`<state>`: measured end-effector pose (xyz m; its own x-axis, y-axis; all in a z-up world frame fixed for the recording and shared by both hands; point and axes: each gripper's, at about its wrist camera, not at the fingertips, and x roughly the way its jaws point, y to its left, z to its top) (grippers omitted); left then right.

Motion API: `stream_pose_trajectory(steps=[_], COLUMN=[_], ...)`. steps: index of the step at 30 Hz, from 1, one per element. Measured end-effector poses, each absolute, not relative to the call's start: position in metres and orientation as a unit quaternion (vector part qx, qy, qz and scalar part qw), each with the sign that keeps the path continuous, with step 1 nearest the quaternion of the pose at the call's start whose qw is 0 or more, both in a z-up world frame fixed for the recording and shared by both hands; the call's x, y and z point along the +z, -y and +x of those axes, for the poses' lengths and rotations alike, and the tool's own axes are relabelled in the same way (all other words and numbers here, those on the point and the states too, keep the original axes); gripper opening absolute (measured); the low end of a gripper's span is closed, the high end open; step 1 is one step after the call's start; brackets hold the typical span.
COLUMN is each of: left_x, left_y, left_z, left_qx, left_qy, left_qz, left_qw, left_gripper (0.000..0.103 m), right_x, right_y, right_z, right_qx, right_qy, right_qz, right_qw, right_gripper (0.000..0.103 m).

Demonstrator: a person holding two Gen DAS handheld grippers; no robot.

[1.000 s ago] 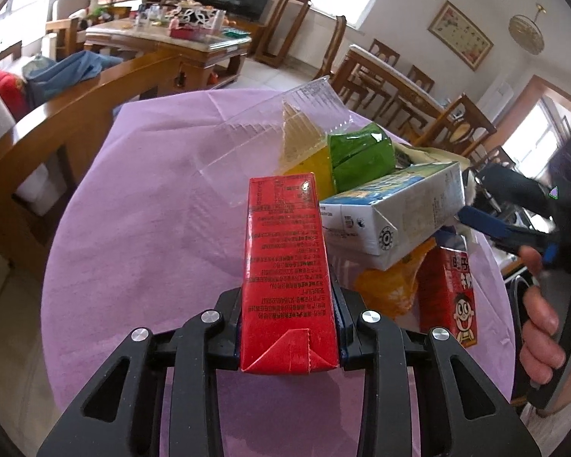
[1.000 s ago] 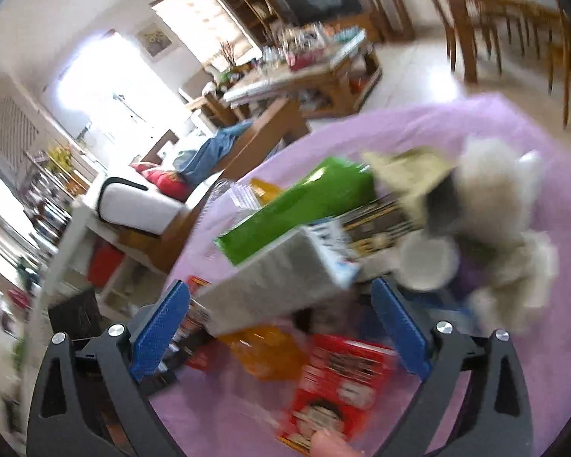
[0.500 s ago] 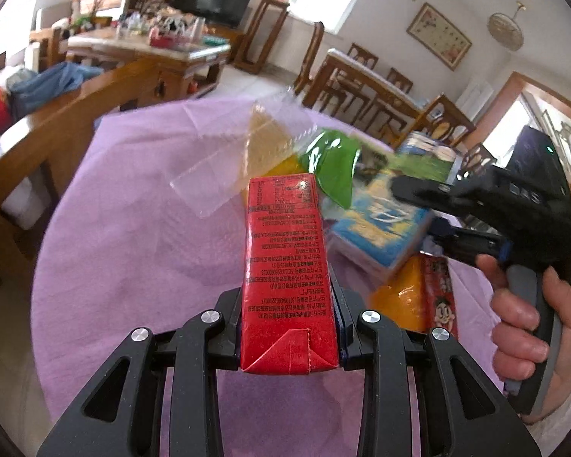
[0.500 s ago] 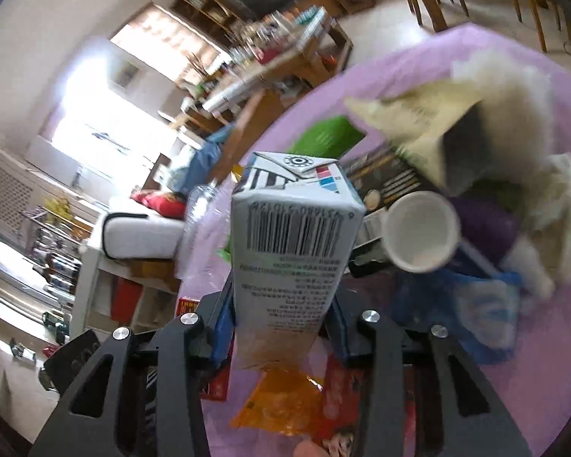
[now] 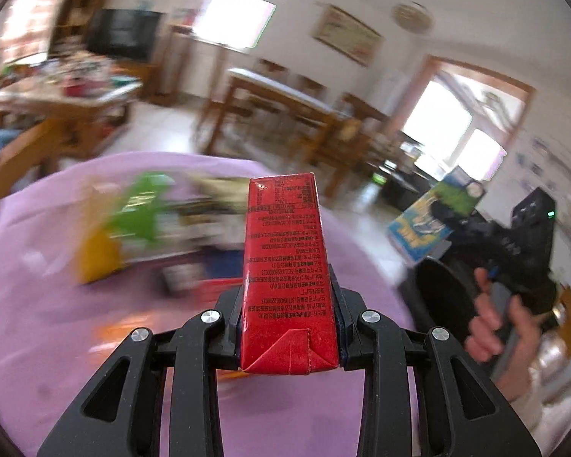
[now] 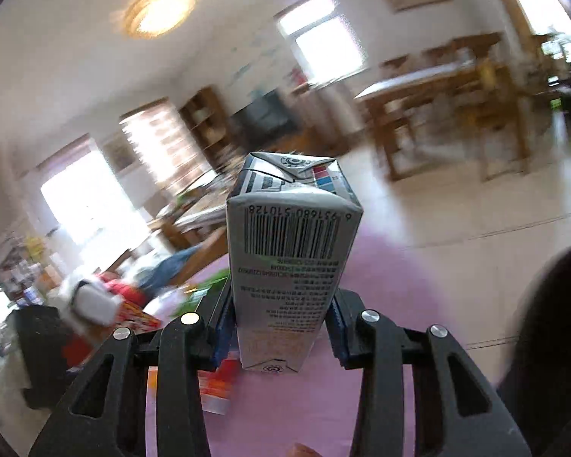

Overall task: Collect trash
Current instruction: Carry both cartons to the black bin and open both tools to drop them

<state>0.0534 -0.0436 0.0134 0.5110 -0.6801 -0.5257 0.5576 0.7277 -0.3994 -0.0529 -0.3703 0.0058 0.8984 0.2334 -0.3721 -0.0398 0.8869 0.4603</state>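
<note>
The left gripper [image 5: 289,327] clamps a red drink carton [image 5: 287,266] above the purple tablecloth [image 5: 49,304], where blurred wrappers, seemingly green and yellow, lie in a heap [image 5: 141,224]. The right gripper [image 6: 281,337] grasps a grey barcoded carton [image 6: 291,262] held off the cloth's edge; in the left view, it hangs over a black bin [image 5: 441,297].

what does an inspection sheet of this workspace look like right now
surface: purple tablecloth, round table
job's things: red carton and white barcoded carton, both lifted; black bin at table edge
clutter: blurred green and yellow wrappers on the cloth
grippers: left tongs shut on red carton; right tongs shut on white barcoded carton
cables: nothing seen
surroundings: wooden dining tables, chairs, windows
</note>
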Motion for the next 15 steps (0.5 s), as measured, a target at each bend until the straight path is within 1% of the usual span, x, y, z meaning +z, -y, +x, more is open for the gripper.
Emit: stream_pose_trajectory(steps=[3,6,10,15], left_x=[0.013,0.002,-0.027,-0.072], left_y=[0.113,0.195,0.293,0.373], left_z=[0.051,0.042,0.031,0.030], left_qx=[-0.424,-0.495,-0.553,-0.563], left_qy=[-0.353,-0.368,-0.397,-0.442], left_qz=[-0.076,-0.060,-0.041,-0.006], left_qw=[0.831,0.785,0.731,0.699], left_gripper=[0.033,0.033,0.033,0.033], right_x=[-0.004,-0.020,-0.046,-0.076], right_y=[0.428,0.462,0.507,0.543], right_z=[-0.080,-0.100,-0.129,-0.149], right_qx=[0.004,-0.048,-0.115,-0.160], right_qy=[-0.210,-0.219,-0.240,-0.276], right_qz=[0.232,0.237,0.245,0.250], right_qw=[0.950,0.945,0.932,0.914], right_gripper=[0.041,0.041,0.041,0.041])
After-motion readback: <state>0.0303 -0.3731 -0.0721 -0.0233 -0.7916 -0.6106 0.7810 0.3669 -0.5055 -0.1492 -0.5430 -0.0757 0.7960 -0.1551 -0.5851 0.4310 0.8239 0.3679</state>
